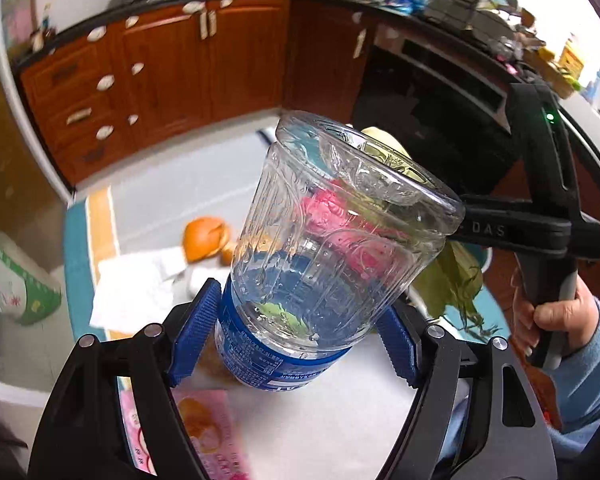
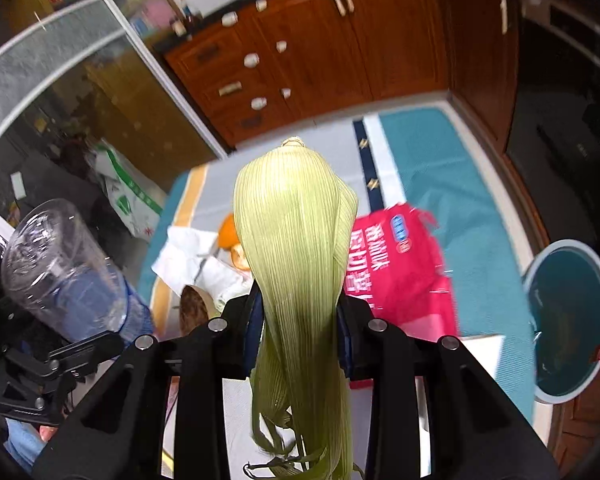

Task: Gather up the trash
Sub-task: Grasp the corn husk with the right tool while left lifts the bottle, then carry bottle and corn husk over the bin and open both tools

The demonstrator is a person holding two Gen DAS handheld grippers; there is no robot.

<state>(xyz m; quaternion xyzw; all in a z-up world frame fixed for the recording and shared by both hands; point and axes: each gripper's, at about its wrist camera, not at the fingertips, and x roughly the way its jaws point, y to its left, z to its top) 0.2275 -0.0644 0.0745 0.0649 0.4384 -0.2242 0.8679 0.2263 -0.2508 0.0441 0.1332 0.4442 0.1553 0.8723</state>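
Between the right fingers: a pale green corn husk (image 2: 296,248) was clamped at mid-length, its long axis running straight out along the fingers, tip forward, frayed end trailing back toward the camera.
Right gripper (image 2: 298,320): closed tight on the husk, held above the floor.
Left gripper (image 1: 292,336): blue pads pinched on the labelled lower part of a clear plastic bottle (image 1: 332,232), which tilted up and away, base outermost.
Key relation: the blue bin (image 2: 572,320) stood on the floor to the right of the husk, near the right gripper; the left gripper was farther off, on the other side.
Judgement: the husk probably needed swinging rightward over the bin's mouth before release.
Trash on the floor: a red wrapper (image 2: 404,272), white paper (image 2: 188,256) and orange peel (image 1: 204,238) lay on the teal mat (image 2: 452,168).
Surroundings: wooden cabinets (image 1: 172,64) stood behind.
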